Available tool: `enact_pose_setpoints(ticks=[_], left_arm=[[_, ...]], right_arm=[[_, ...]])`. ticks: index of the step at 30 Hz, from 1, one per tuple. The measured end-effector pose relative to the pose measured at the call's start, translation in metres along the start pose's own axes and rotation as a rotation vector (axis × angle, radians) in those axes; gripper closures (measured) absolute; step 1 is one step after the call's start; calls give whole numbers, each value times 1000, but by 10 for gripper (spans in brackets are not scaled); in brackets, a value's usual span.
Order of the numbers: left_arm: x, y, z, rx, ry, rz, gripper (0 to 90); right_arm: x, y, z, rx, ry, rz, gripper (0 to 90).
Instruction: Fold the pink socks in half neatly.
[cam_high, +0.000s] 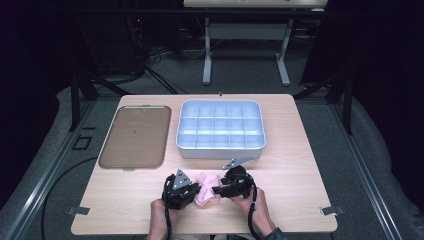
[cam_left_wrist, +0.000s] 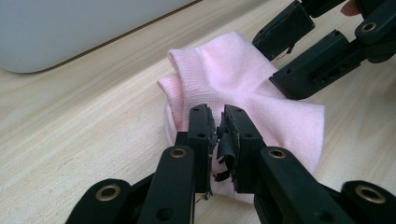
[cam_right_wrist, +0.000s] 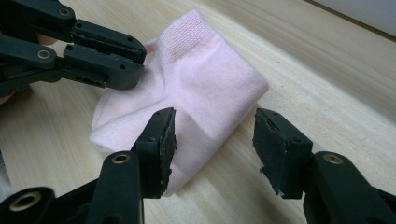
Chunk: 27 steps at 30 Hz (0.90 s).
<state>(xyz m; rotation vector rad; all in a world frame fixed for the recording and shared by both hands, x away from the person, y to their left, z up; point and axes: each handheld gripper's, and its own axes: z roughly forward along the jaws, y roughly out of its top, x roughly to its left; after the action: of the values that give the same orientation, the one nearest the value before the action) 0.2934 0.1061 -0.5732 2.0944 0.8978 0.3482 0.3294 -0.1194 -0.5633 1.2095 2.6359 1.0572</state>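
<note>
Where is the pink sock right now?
In the high view the pink sock lies on the table's near edge, between the left tool and right tool, in front of the compartment tray.

We see a pale pink sock (cam_right_wrist: 205, 88) of soft knitted cloth, matt, with a ribbed weave at its cuff, lying on a light wooden bench (cam_right_wrist: 327, 93) whose smooth surface shows fine straight grain. The left claw (cam_left_wrist: 217, 122) and right claw (cam_right_wrist: 212, 135) are of matt black hard plastic with brass-coloured rivets, their inner pads rough and frayed. Farther back, the pale blue compartment tray (cam_high: 220, 130) looks like smooth plastic, and the flat brown rectangular tray (cam_high: 135, 136) has a dull sheen.
</note>
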Motion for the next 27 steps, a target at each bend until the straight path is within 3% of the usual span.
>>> enact_pose_setpoints(ticks=[4, 12, 17, 20, 27], left_arm=[[1, -3, 1, -8, -7, -19, 852], [-2, -8, 6, -11, -19, -11, 891], [-2, -9, 5, -11, -15, -13, 891], [-1, -9, 5, -13, -15, -7, 891], [-1, -10, 5, -18, -9, -4, 891]], right_arm=[[0, -1, 0, 44, 15, -4, 517], [0, -1, -1, 111, 25, -29, 567], [2, -3, 2, 72, 39, -13, 627], [5, -3, 5, 60, 35, -32, 700], [1, -5, 3, 91, 55, 5, 829]])
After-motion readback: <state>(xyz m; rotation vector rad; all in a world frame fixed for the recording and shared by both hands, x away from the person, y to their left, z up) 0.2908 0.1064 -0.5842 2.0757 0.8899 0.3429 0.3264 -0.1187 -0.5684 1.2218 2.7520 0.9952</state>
